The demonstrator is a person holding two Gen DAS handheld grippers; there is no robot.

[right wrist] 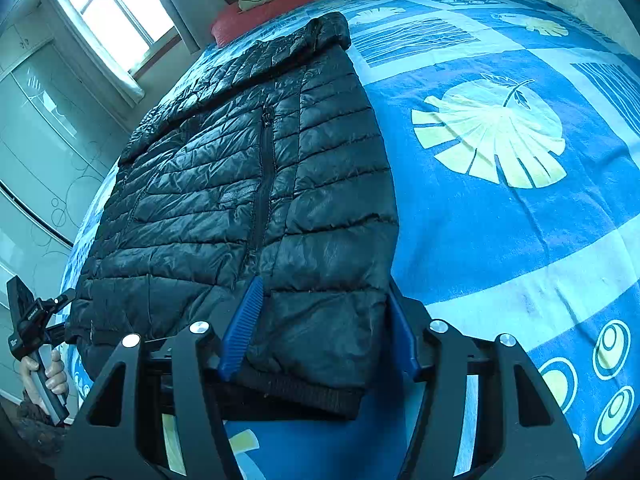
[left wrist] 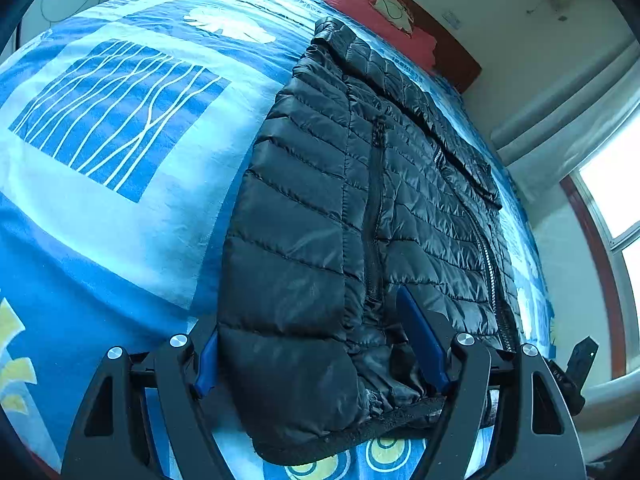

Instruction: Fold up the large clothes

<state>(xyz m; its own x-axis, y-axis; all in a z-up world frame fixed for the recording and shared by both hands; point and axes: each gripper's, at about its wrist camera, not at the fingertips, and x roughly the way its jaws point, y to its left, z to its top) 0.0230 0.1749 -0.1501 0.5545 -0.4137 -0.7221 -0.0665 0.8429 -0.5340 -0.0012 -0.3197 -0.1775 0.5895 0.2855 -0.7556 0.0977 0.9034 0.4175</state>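
Observation:
A black quilted puffer jacket (left wrist: 360, 200) lies lengthwise on the blue patterned bed, collar at the far end, sleeves folded over its front; it also shows in the right wrist view (right wrist: 248, 184). My left gripper (left wrist: 316, 344) is open, its blue pads (left wrist: 420, 340) on either side of the jacket's hem and near sleeve cuff. My right gripper (right wrist: 320, 328) is open too, its blue pads (right wrist: 242, 328) straddling the hem corner of the jacket. The pads touch the fabric without pinching it.
The bedsheet (left wrist: 100, 208) stretches wide beside the jacket, also in the right wrist view (right wrist: 500, 220). A red pillow (left wrist: 380, 12) lies at the headboard. A window (right wrist: 116, 8) and a wardrobe (right wrist: 36, 128) stand beyond the bed. The other gripper with a hand (right wrist: 36, 344) shows at left.

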